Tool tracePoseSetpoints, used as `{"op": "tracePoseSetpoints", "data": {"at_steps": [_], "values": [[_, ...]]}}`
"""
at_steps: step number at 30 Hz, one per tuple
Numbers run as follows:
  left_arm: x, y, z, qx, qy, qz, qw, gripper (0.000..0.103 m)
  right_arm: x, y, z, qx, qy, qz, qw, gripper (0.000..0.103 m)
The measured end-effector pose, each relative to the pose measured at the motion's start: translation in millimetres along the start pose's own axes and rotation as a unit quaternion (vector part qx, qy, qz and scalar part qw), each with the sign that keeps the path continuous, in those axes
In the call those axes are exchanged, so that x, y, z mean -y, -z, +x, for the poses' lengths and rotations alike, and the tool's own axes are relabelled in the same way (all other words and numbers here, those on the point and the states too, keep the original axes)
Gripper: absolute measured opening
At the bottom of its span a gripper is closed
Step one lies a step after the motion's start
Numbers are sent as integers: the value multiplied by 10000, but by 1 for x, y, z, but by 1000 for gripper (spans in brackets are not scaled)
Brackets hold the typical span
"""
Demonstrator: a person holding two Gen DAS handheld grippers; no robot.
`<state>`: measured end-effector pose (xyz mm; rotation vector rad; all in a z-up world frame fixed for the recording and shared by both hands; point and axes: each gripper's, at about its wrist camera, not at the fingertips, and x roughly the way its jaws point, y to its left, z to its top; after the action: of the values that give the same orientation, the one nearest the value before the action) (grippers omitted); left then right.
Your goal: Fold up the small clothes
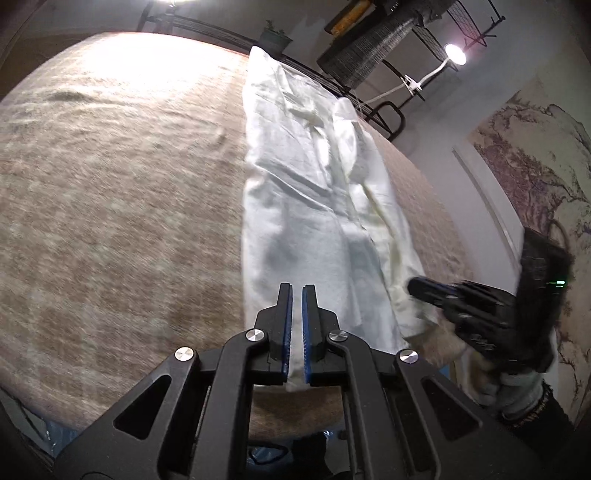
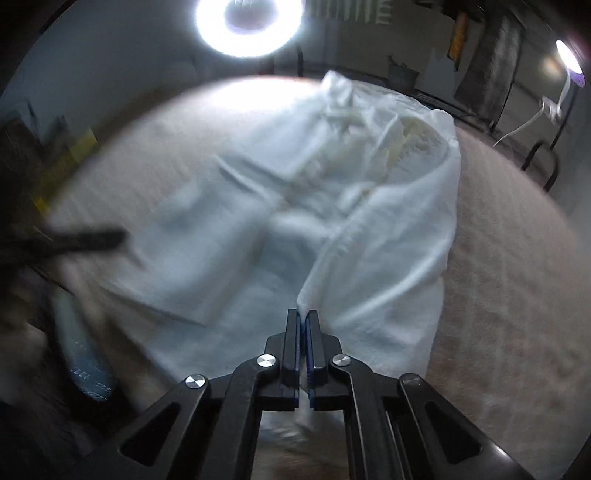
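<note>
Pinching crinkled white garment, right gripper; fuzzy beige tablecloth beneath.

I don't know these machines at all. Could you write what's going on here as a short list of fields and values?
Surface: beige cloth-covered table
Garment: white garment, lying lengthwise, partly folded
Left gripper: nearly closed, white fabric between its fingers at the near edge
Right gripper: shut, pinching a lifted fold of the garment
Lighting: ring lamp above
Sharpness: right view blurred
</note>
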<state>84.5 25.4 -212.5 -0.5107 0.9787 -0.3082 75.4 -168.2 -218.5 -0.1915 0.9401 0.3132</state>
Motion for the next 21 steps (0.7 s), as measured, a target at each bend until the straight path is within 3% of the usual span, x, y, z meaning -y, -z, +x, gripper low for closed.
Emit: {"op": "tracePoseSetpoints", "data": {"at_steps": [2,4,5,6,11,14,17,20,21], "values": [[-6,-4,3,-4,-63,-99,9999,2,1,1,-10,103,-122,102,9998,0],[-13,-7,7,-35,-170,-137,9998,16,2,6,-3,-129,-157,77,9998,7],[-17,-8,10,-95,-200,-184,9996,36,2,9,3,-312,-148,64,9994,12],[-22,-8,12,-147,-175,-259,9994,47,4,13,6,-474,-118,97,9988,30],[-33,-7,22,-361,-104,-359,9986,48,27,32,-33,36,-674,660,9955,32],[-32,-9,25,-441,58,-388,9983,48,66,43,-49,234,-466,1526,9869,41],[-30,-8,28,-574,250,-415,9972,48,97,54,-41,15,-350,2170,9755,45],[-28,-3,28,-647,414,-456,9960,46,115,64,-20,-281,-877,2631,9604,45],[-29,-3,30,-730,521,-510,9947,36,117,68,-14,-345,-1055,2740,9553,44]]}}
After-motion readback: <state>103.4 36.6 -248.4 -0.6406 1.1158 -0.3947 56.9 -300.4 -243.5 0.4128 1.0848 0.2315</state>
